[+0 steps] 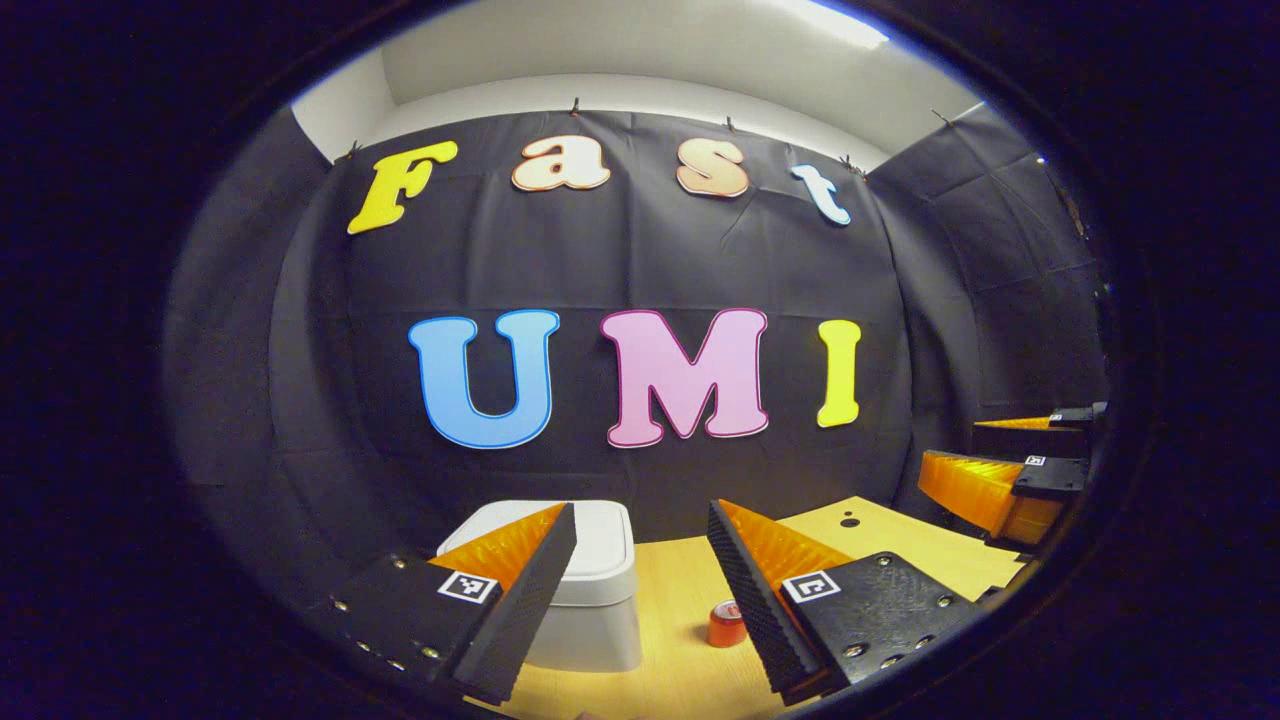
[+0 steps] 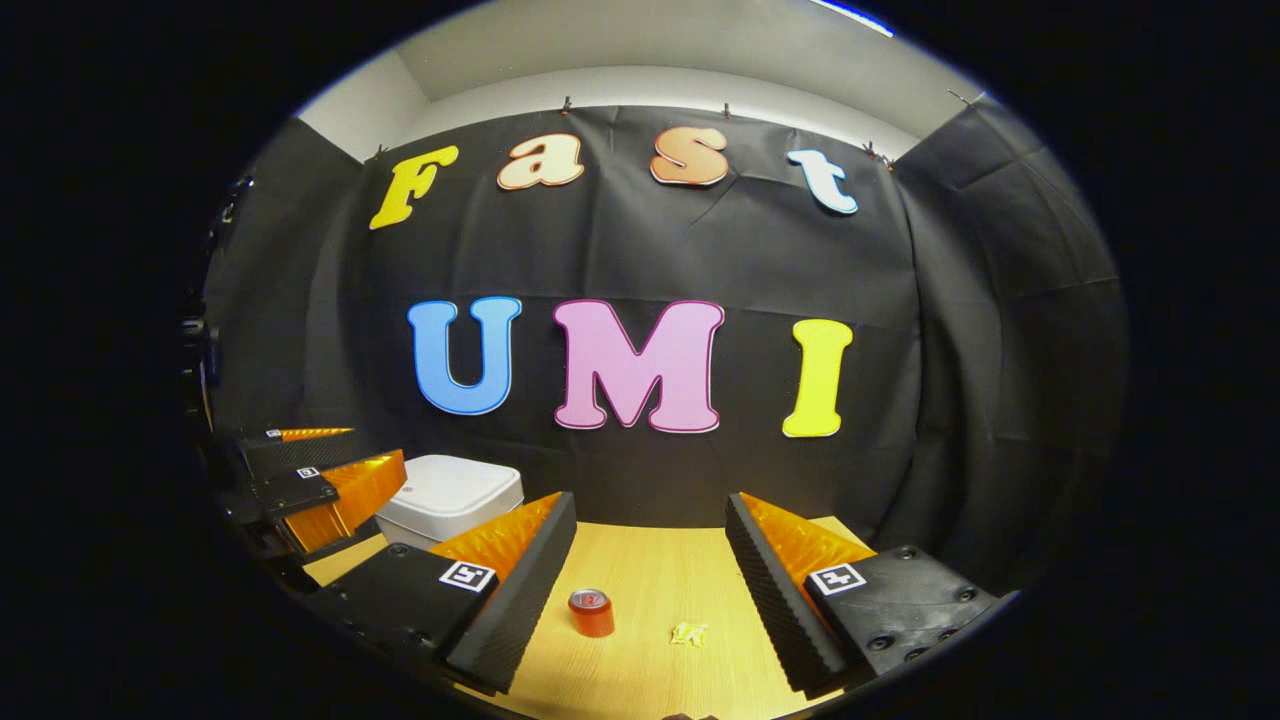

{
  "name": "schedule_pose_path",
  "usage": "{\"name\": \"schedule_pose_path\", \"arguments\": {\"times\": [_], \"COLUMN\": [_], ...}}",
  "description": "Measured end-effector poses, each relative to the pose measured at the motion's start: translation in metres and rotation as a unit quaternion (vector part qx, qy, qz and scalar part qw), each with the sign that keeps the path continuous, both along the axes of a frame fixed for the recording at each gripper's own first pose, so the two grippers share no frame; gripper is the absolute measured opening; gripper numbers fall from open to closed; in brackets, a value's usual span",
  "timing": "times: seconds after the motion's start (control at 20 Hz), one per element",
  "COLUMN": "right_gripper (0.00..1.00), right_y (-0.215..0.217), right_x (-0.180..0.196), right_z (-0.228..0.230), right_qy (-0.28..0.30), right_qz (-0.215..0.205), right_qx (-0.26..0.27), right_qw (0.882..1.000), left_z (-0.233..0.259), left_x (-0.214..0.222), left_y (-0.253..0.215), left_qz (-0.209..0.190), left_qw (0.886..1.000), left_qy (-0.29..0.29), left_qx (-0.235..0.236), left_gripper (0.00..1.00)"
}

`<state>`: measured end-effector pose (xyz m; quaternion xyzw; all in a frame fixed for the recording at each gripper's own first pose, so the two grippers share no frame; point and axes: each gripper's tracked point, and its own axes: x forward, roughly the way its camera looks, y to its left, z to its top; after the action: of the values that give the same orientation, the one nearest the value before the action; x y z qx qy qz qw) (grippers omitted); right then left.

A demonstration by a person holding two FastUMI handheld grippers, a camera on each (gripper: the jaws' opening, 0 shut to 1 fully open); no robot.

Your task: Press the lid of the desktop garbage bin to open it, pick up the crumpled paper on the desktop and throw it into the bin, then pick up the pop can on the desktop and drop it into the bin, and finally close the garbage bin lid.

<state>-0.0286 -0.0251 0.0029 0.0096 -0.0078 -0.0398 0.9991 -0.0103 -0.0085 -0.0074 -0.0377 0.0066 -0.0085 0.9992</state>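
Left gripper [image 1: 640,590] first: its two ridged, wedge-shaped fingers are spread wide with nothing between them, hanging above the pale wooden desktop [image 1: 680,580]. The near finger [image 1: 530,590] cuts across the front of the white rounded-square plastic garbage bin [image 1: 600,580], hiding its left half; the lid sits flat and closed. Just off the other finger's inner edge stands the small red metal pop can [image 1: 727,624], upright, partly clipped by that finger. Out at the right edge, the other gripper shows side-on, raised over the desktop, cut off by the rim of the view.

Over to the right gripper [image 2: 650,585]: fingers likewise released, parted wide, holding nothing, their inner faces ribbed like saw-teeth. Between them on the wood-grain top, the red can [image 2: 591,612] stands near the left finger, and the crumpled paper [image 2: 689,633], a tiny yellowish scrap, lies to the right of it, apart from it, too small to read its shape well. Beyond the left finger sits the white bin [image 2: 455,495], smooth-lidded, its lower body hidden by that finger and by the left gripper [image 2: 320,490] hovering beside it, whose jaws are hard to judge from this angle.
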Motion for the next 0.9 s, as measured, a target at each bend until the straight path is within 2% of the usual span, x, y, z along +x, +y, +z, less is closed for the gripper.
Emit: {"name": "schedule_pose_path", "arguments": {"times": [0.15,0.35,0.55,0.6,0.65,0.75,0.9], "right_gripper": [0.97,0.98,0.97,1.00,0.97,1.00,0.98], "right_y": [-0.002,0.003,0.016,0.017,0.019,0.023,0.026], "right_x": [-0.002,-0.001,0.004,0.005,0.006,0.008,0.013], "right_z": [0.004,0.002,0.003,0.004,0.004,0.002,-0.001], "right_qy": [-0.009,-0.006,-0.005,-0.006,-0.005,-0.003,0.003], "right_qz": [-0.005,0.002,0.019,0.022,0.025,0.030,0.035], "right_qx": [0.004,0.008,0.001,0.000,-0.001,-0.002,0.000], "right_qw": [1.000,1.000,1.000,1.000,1.000,1.000,0.999], "left_z": [0.002,-0.007,-0.004,-0.003,-0.003,-0.003,-0.008], "left_x": [-0.004,-0.009,-0.012,-0.010,-0.010,-0.010,-0.003], "left_y": [0.003,0.011,0.019,0.022,0.023,0.025,0.030], "left_qz": [0.001,0.010,0.022,0.024,0.026,0.026,0.028], "left_qw": [1.000,1.000,0.999,0.999,0.999,1.000,0.999], "left_qy": [0.002,0.020,0.012,0.011,0.010,0.004,0.009], "left_qx": [-0.026,-0.008,-0.020,-0.019,-0.016,-0.013,-0.019], "left_gripper": [0.88,0.88,0.89,0.89,0.89,0.89,0.89]}}
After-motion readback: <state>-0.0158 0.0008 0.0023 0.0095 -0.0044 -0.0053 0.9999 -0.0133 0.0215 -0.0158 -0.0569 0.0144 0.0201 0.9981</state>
